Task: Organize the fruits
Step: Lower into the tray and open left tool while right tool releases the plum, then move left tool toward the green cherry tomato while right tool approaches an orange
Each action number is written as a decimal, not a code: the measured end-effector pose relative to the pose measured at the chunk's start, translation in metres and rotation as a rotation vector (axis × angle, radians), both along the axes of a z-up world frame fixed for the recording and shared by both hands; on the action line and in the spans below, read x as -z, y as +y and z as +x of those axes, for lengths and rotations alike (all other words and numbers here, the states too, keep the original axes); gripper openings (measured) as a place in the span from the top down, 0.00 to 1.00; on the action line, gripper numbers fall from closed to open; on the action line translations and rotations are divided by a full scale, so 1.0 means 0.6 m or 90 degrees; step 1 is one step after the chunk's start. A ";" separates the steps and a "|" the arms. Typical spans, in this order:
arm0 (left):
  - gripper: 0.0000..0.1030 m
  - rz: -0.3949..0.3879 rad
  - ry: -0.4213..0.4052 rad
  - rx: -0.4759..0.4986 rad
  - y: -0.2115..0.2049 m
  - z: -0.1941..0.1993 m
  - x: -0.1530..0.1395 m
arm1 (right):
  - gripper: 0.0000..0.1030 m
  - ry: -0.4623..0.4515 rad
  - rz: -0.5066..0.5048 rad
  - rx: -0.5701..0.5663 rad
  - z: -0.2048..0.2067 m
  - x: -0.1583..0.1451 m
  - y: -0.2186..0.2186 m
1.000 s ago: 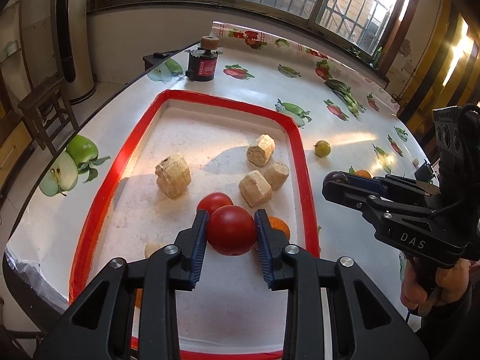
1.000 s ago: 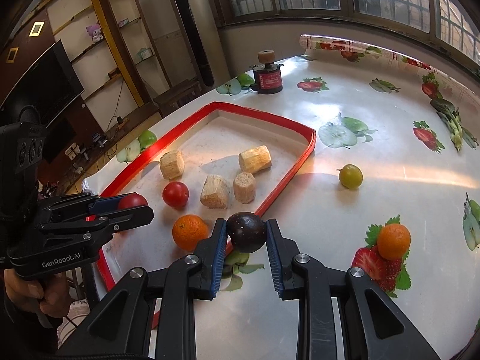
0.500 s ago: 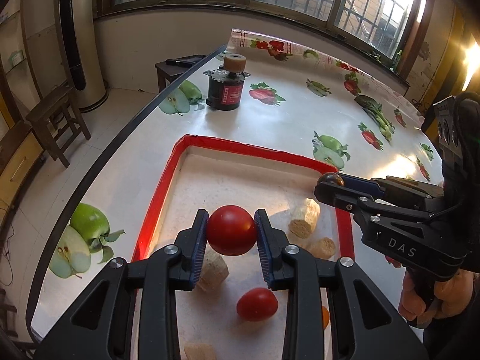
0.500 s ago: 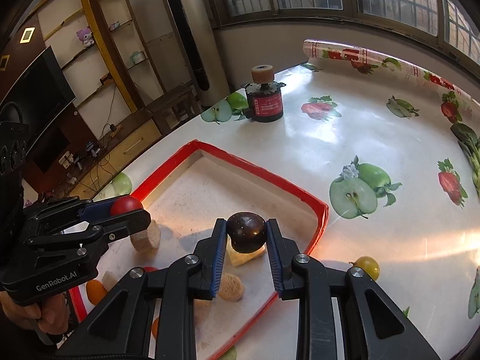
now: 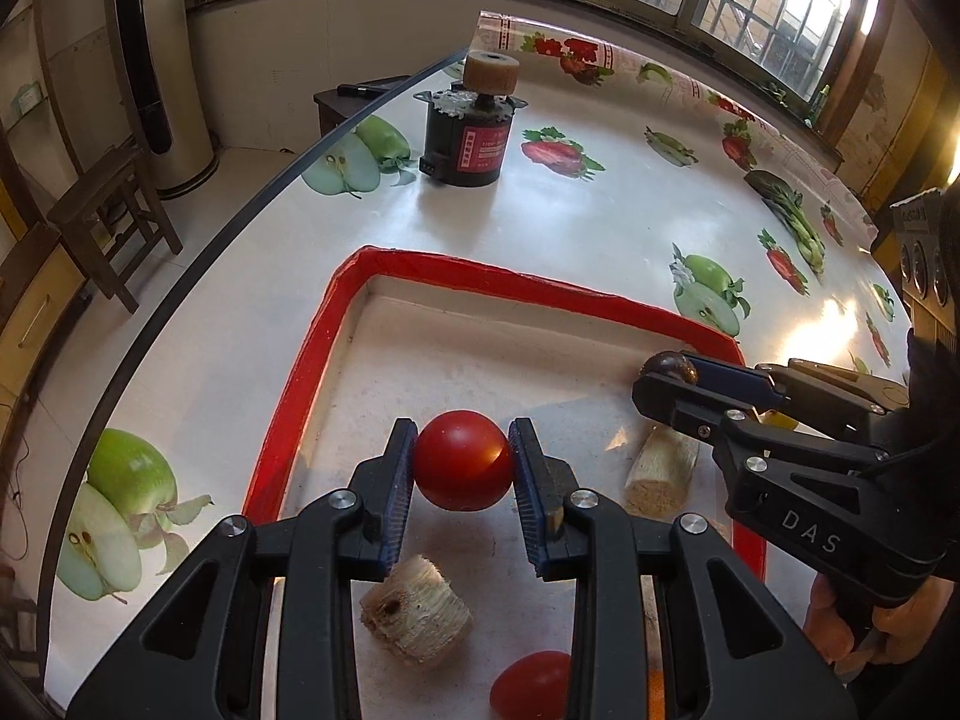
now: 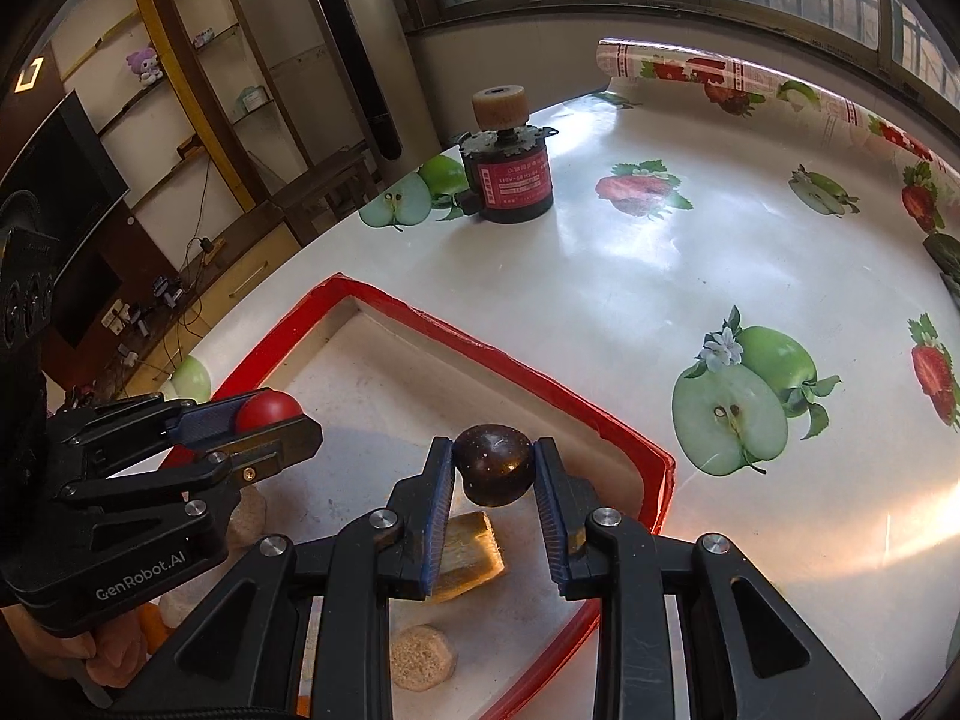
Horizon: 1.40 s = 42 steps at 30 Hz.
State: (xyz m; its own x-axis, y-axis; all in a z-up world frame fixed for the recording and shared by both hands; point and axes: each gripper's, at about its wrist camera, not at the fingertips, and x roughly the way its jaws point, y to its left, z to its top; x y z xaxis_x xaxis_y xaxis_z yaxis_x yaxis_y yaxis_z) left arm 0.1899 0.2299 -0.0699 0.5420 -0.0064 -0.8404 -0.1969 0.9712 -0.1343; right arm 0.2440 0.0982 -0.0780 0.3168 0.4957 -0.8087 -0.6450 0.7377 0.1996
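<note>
Both fruits farther along tray (image 5: 300, 384), btwn fingers (image 5: 401, 474).

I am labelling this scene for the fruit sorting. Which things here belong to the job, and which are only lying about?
Belongs to the job:
- red tomato held in left gripper
- dark fruit held in right gripper
- second tomato
- red-rimmed tray

Lying about:
- black motor
- pale cut chunks
- wooden stool

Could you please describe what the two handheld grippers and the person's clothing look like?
Both are black plastic with silver screws and ribbed blue pads. The left gripper reads "GenRobot.AI" on its side, the right gripper "DAS". A dark sleeve shows by the right one.
</note>
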 end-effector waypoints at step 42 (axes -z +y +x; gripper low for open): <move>0.51 -0.016 -0.010 -0.019 -0.045 -0.087 -0.042 | 0.54 -0.043 0.040 0.069 -0.116 -0.070 -0.192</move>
State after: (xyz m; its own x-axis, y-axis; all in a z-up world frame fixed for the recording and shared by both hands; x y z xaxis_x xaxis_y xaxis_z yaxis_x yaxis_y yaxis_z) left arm 0.1378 0.2029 -0.0448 0.5554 -0.0114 -0.8315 -0.2228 0.9613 -0.1619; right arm 0.1746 -0.0170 -0.0359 0.4238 0.5053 -0.7517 -0.5758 0.7909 0.2070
